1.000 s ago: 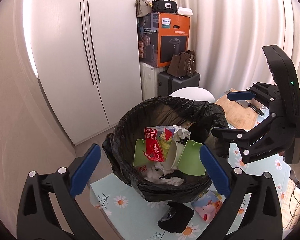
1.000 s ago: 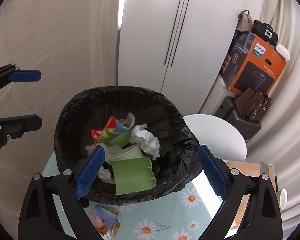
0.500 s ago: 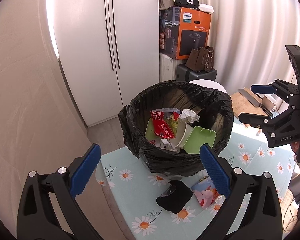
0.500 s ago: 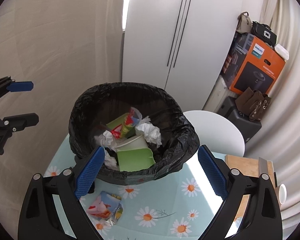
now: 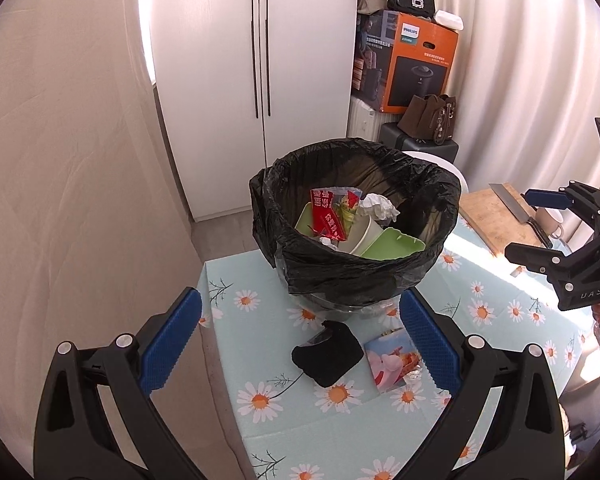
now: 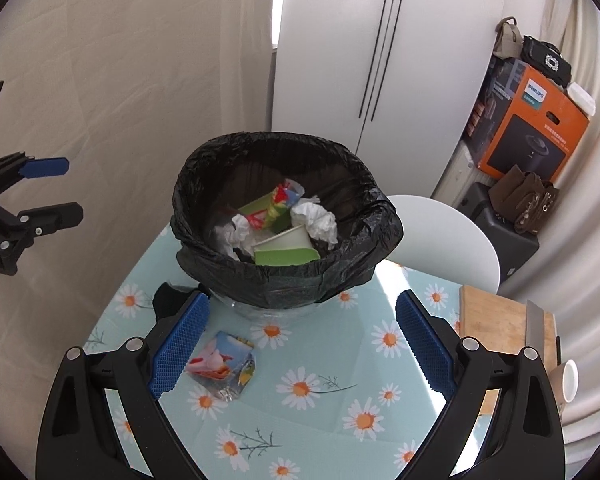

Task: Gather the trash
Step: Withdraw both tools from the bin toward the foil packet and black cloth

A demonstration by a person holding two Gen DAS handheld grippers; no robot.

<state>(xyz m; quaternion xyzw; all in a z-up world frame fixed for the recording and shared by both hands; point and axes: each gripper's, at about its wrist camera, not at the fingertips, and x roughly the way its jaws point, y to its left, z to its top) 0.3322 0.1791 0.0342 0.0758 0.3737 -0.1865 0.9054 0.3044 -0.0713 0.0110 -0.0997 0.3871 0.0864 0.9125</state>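
A trash bin lined with a black bag stands on the daisy-print table and holds wrappers, tissues, a paper cup and green trays. In front of it lie a black crumpled piece and a colourful snack wrapper. My left gripper is open and empty above the table's near edge, the black piece between its fingers. My right gripper is open and empty, the wrapper by its left finger. Each gripper shows in the other view, the right and the left.
A wooden cutting board with a cleaver and a white cup sit at the table's right side. A white chair stands behind the table. A white wardrobe, an orange box and bags are beyond.
Both grippers have pulled back and up from the bin, so it looks smaller and farther. The black piece and the wrapper on the table have come into fuller view.
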